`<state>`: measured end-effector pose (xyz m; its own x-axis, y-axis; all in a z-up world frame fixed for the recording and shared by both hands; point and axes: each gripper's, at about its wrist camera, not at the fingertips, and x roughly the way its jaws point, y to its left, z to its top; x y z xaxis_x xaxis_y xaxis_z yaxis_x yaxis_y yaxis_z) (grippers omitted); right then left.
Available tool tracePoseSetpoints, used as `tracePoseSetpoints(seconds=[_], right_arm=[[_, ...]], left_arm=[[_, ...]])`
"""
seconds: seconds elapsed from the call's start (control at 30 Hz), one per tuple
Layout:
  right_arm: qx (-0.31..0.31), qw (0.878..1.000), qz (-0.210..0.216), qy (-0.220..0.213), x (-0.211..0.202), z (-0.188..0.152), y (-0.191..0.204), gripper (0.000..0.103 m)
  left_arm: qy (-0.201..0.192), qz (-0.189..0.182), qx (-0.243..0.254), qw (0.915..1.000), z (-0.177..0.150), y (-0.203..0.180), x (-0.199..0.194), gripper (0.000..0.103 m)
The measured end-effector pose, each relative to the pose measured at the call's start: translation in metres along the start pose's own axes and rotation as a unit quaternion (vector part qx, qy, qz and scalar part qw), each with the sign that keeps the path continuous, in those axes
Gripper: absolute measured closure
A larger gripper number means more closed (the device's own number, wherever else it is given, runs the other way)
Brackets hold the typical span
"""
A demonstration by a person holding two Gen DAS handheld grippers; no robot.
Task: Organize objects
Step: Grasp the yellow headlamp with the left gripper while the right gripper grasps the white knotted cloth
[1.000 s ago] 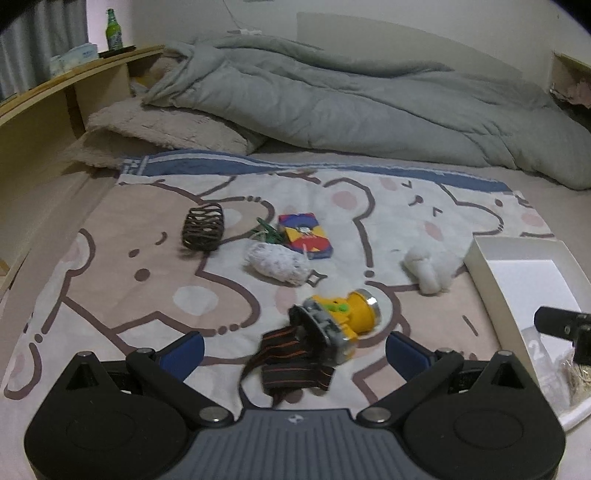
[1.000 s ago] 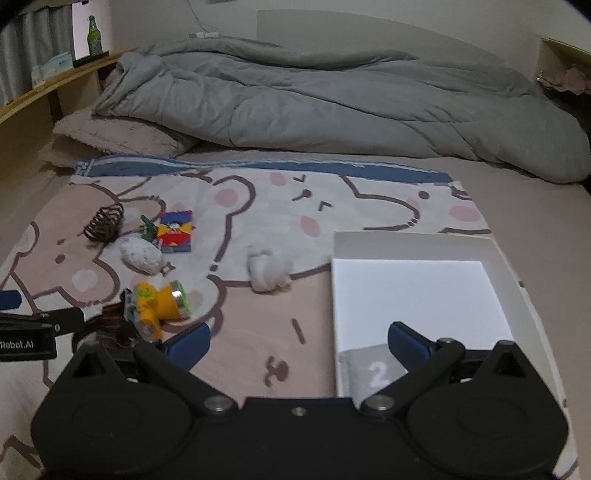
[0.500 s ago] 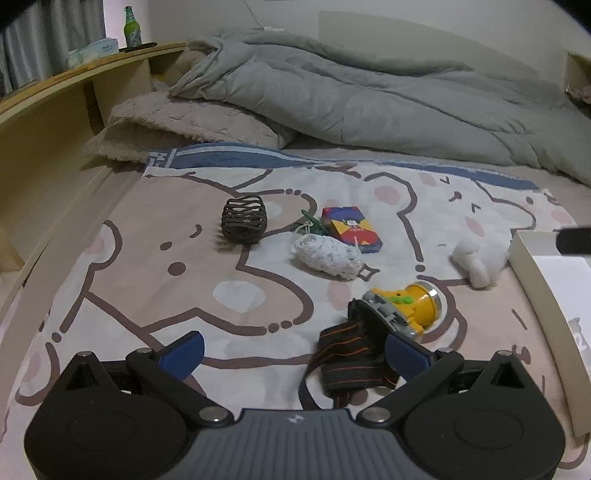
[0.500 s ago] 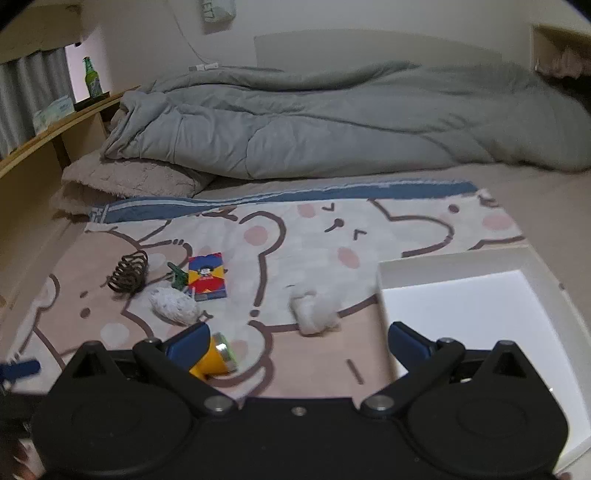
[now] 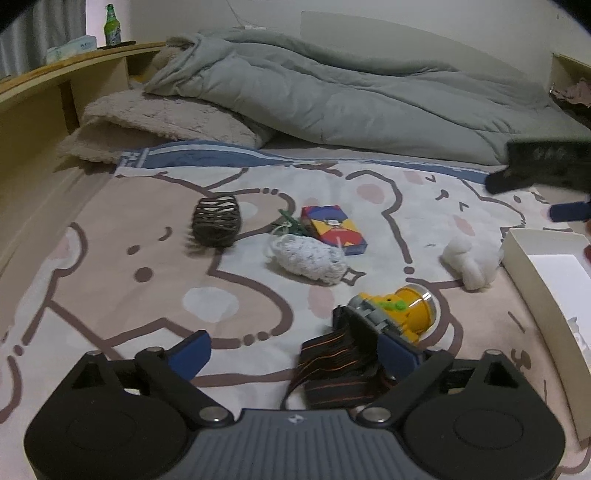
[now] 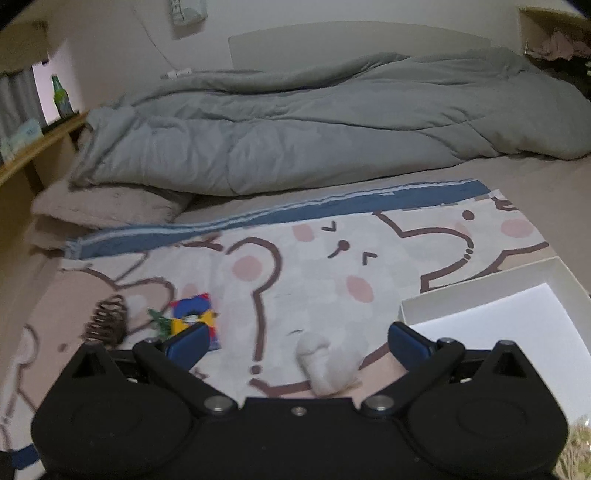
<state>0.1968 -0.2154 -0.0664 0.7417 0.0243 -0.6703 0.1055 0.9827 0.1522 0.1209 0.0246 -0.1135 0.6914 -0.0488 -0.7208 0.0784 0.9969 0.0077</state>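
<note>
On the bear-print blanket lie a yellow headlamp with a black-orange strap, a white mesh pouch, a colourful card box, a dark wire ball and a white plush. My left gripper is open and empty, low over the blanket, with its right finger beside the headlamp. My right gripper is open and empty above the white plush. It shows blurred at the right edge of the left wrist view. The white box sits right.
A grey duvet and a beige pillow lie behind the blanket. A wooden headboard shelf on the left carries a green bottle and a tissue box. A green clip lies by the card box.
My right gripper rose and swung left from over the white box to above the white plush. My left gripper shifted left, so the headlamp now sits by its right finger.
</note>
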Motion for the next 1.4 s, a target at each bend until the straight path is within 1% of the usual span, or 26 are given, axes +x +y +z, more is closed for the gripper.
tracePoseSetpoints(seconds=[0.1,0.2,0.27,0.3,0.33,0.43,0.53,0.6,0.67,0.73,0.87,0.97,1.03,1.1,1.23,1.3,1.4], right_arm=[[-0.026,1.000,0.003,-0.004,0.023,-0.006,-0.003,0.000],[-0.058,0.998,0.002,0.018,0.046,-0.009,-0.006,0.014],[-0.071,0.997,0.011,0.033,0.057,-0.009,-0.010,0.018],[-0.075,0.996,0.014,0.041,0.062,-0.009,-0.012,0.023],[-0.078,0.996,0.016,0.046,0.066,-0.008,-0.015,0.027],[-0.078,0.995,0.024,0.058,0.074,-0.006,-0.023,0.033],[-0.076,0.994,0.039,0.072,0.084,-0.003,-0.032,0.037],[-0.082,0.992,0.048,0.083,0.090,-0.003,-0.035,0.038],[-0.092,0.990,0.053,0.094,0.097,-0.005,-0.037,0.039],[-0.097,0.988,0.065,0.101,0.102,-0.006,-0.038,0.039],[-0.114,0.983,0.085,0.118,0.110,-0.009,-0.032,0.042],[-0.136,0.978,0.076,0.136,0.119,-0.016,-0.025,0.044],[-0.147,0.976,0.059,0.149,0.124,-0.021,-0.022,0.051],[-0.151,0.975,0.047,0.159,0.129,-0.026,-0.021,0.054],[-0.157,0.973,0.052,0.161,0.127,-0.027,-0.019,0.066],[-0.156,0.973,0.048,0.164,0.125,-0.027,-0.017,0.068],[-0.160,0.972,0.046,0.167,0.121,-0.027,-0.014,0.069]], left_arm=[[0.001,-0.010,-0.010,0.9999,0.002,-0.010,0.010,0.012],[0.008,-0.023,-0.005,0.9997,0.003,-0.023,0.019,0.013],[0.016,-0.026,0.007,0.9995,0.005,-0.035,0.027,0.014],[0.019,-0.026,0.011,0.9994,0.007,-0.040,0.031,0.016],[0.024,-0.027,0.011,0.9993,0.009,-0.046,0.037,0.017],[0.040,-0.031,0.001,0.9987,0.013,-0.056,0.052,0.017],[0.064,-0.017,-0.009,0.9978,0.016,-0.066,0.069,0.020],[0.074,-0.004,-0.011,0.9972,0.016,-0.071,0.078,0.021],[0.080,-0.002,-0.006,0.9968,0.016,-0.073,0.085,0.021],[0.092,0.001,0.009,0.9957,0.015,-0.077,0.091,0.022],[0.110,0.013,0.042,0.9930,0.010,-0.080,0.097,0.030],[0.113,0.007,0.032,0.9931,0.010,-0.076,0.097,0.034],[0.115,0.003,0.028,0.9929,0.010,-0.075,0.096,0.037],[0.118,-0.001,0.030,0.9926,0.010,-0.074,0.095,0.041],[0.119,-0.012,0.039,0.9920,0.008,-0.070,0.089,0.047],[0.122,-0.017,0.043,0.9915,0.006,-0.068,0.086,0.051],[0.124,-0.024,0.059,0.9902,0.001,-0.064,0.077,0.055]])
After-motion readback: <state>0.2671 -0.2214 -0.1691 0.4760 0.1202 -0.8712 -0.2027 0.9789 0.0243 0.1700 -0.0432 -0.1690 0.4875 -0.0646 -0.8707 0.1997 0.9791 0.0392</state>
